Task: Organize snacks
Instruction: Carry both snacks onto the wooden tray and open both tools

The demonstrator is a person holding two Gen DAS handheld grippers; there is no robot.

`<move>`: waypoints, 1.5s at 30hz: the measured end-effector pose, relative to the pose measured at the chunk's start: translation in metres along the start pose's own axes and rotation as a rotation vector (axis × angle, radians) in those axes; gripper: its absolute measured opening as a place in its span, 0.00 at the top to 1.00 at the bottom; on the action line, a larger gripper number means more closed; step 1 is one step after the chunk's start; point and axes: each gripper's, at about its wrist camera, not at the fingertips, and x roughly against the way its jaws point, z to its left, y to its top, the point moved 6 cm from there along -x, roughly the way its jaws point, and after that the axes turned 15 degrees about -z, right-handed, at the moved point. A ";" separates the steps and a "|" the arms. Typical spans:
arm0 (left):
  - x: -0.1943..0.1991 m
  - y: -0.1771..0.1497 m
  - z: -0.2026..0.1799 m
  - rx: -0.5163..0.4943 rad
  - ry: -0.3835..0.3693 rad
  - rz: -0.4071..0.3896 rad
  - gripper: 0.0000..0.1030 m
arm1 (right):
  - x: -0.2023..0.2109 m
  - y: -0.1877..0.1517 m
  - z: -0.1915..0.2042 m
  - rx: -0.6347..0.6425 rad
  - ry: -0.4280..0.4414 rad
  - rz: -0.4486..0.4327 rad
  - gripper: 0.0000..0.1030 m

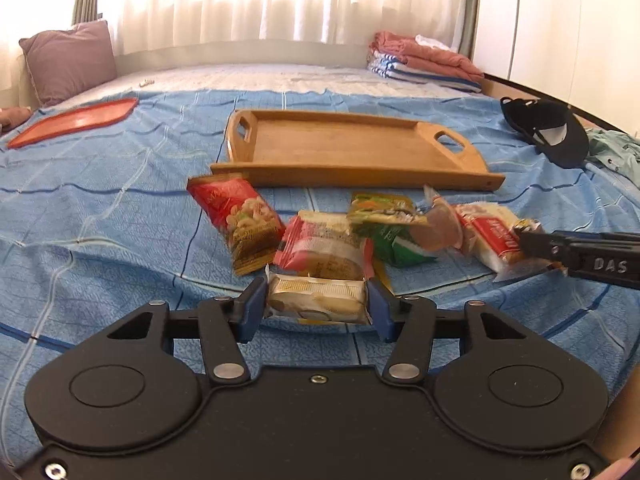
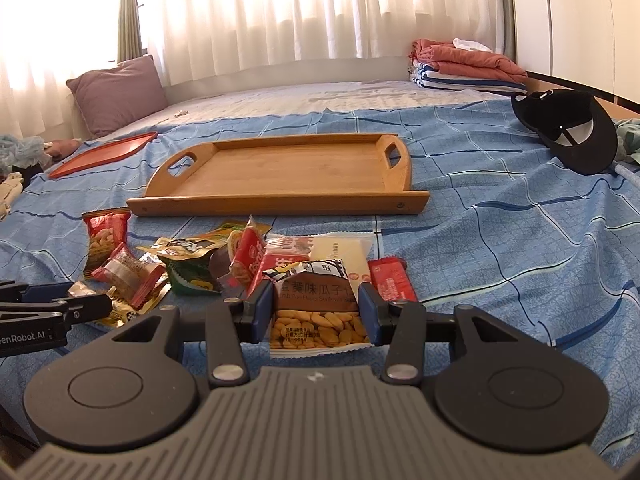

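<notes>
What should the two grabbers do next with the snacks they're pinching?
Probably lift both and carry them forward to the wooden tray, which has nothing in it. The left gripper brackets a pale packet; the right gripper brackets a sunflower seed pack.

The right gripper point(image 1: 532, 246) enters the left wrist view cut off by the frame's right edge, its fingertips blurred against the red-and-white packet point(image 1: 492, 236). The snack pile point(image 1: 360, 232) is smeared, its print unreadable. The black cap point(image 2: 568, 132) hides the teal cloth point(image 2: 628, 136) behind it.
</notes>
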 end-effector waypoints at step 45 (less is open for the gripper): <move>-0.258 0.091 -0.011 0.087 0.031 0.201 0.50 | -0.205 0.061 -0.041 -0.098 -0.021 0.201 0.51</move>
